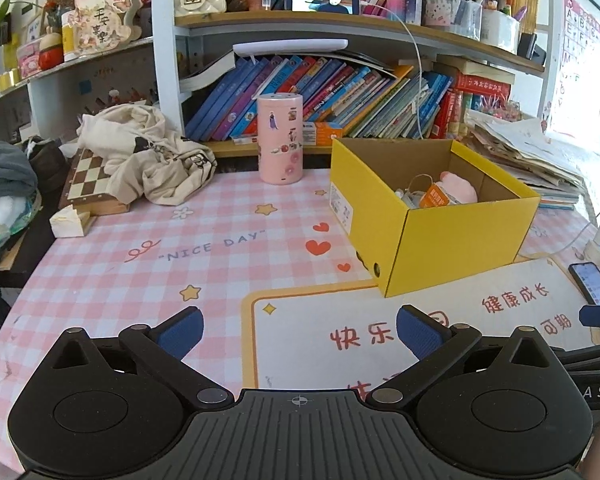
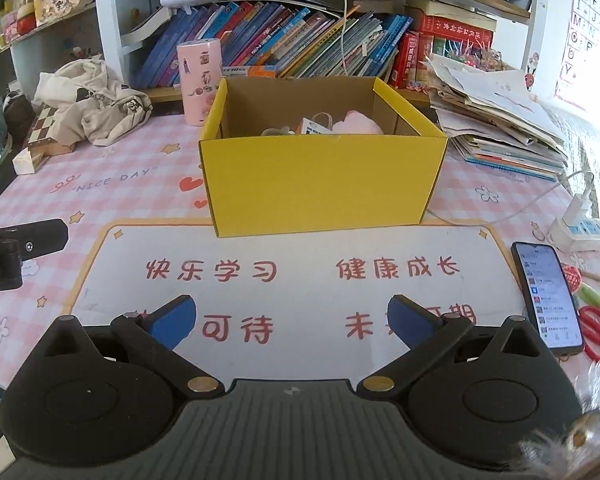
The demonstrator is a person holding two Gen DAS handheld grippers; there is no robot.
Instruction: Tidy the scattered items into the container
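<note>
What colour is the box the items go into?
Yellow outside, plain brown cardboard inside; the box shows best in the right wrist view.

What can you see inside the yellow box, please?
Inside the yellow box: a pink plush, an orange-and-white tagged packet, a pale looped cord. The front wall hides the bottom.

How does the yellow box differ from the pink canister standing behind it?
The yellow box is a wide, rectangular cardboard carton; the pink canister is a tall, upright cylinder. The box is open on top with items showing inside; the canister is closed by a lid. The box's front is plain; the canister carries stickers. Both stand on the checked table mat.
</note>
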